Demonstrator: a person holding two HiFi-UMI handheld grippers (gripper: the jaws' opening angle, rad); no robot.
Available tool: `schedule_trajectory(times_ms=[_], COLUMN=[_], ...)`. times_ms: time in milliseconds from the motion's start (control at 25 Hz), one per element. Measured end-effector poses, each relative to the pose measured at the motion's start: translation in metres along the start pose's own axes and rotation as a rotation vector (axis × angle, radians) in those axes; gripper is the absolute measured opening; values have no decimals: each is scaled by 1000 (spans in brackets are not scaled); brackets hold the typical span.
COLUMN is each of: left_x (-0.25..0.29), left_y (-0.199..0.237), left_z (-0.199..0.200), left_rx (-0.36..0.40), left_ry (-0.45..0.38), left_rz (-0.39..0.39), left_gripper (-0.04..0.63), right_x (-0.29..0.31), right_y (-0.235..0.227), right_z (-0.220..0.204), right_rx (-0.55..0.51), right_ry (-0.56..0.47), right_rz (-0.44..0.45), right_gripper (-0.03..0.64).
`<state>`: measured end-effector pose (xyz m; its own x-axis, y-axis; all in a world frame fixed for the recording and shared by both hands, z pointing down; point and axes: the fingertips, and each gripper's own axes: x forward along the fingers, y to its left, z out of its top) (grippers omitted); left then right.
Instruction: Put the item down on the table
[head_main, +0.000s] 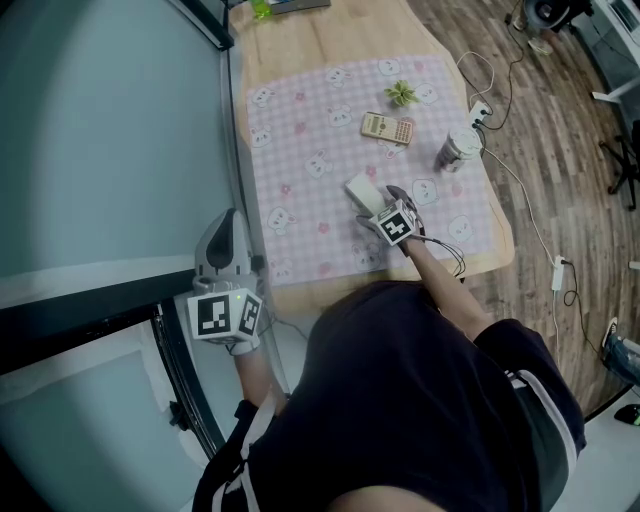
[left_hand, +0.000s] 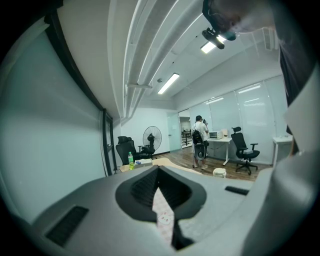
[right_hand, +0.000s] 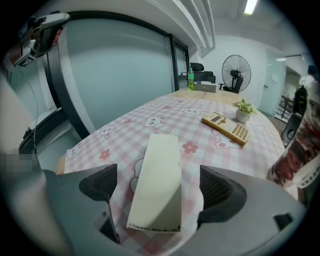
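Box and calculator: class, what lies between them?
Nothing: between box and calculator only bare printed cloth shows, clearest in the right gripper view.

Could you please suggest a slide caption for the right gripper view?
Right tool, jaws apart, around a cream box lying on the pink checked tablecloth.

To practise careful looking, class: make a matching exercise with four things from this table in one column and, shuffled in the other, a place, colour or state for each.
1 box
2 calculator
3 bottle
4 plant

A green, at the table's far end
B in a small white pot
C lying between the right gripper's open jaws
D beige, with rows of keys

Pairs: 1-C, 2-D, 3-A, 4-B
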<state>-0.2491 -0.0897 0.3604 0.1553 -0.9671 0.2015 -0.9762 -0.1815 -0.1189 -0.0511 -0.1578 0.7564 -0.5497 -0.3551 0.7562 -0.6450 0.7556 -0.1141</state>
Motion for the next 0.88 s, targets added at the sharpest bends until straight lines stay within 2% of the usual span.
schedule_trajectory(times_ms=[240, 440, 560, 760, 880], left_x=[1, 0, -1, 0, -1], left_y=[-3, -4, -4, -3, -3], left_z=[1, 2, 1, 1, 0], left_rx=[0, 2, 1, -2, -4], left_ry=[-4, -5, -5, -3, -4], left_rz=[-3, -6, -3, -3, -2], left_gripper=[-2, -2, -2, -2, -2], right_x=[-17, -17, -17, -24, -33], right_y=[-4, -2, -1, 16, 20], right_z=[30, 25, 24, 45, 60], right_rx=[37, 43, 5, -82, -79], right_ry=[-68, -44, -63, -173, -252], right_rz=[-10, -12, -19, 39, 38], right_gripper=[512, 509, 509, 509, 496])
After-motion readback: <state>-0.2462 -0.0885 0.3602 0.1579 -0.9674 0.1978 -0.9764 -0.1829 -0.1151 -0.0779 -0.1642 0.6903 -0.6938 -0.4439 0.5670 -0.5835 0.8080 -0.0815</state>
